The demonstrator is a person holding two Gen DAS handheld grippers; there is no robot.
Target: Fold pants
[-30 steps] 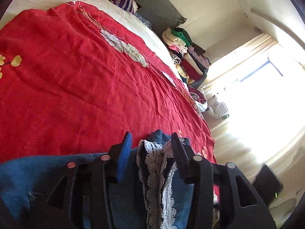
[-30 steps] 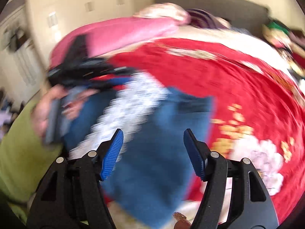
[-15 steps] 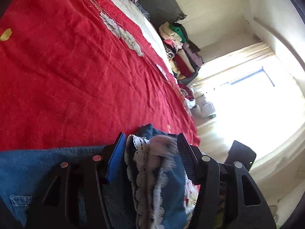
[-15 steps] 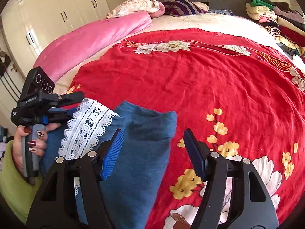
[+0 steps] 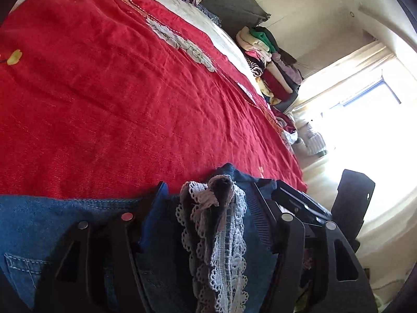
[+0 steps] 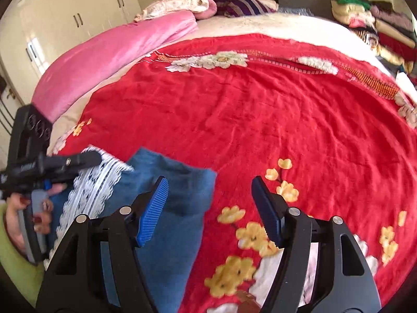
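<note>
left claw [image 5: 208,195] partly open, jaws just been widening, lace-trimmed hem [image 5: 221,234] of the blue denim pants [image 5: 52,221] bunched loosely between the pads, no firm pinch visible. right claw [image 6: 208,203] parted about as wide, nothing between its jaws, pants [image 6: 169,221] lying just under and left of its left pad, red floral bedspread [image 6: 260,117] ahead. person's hand [image 6: 23,208] gripping the left claw's handle far left.
</note>
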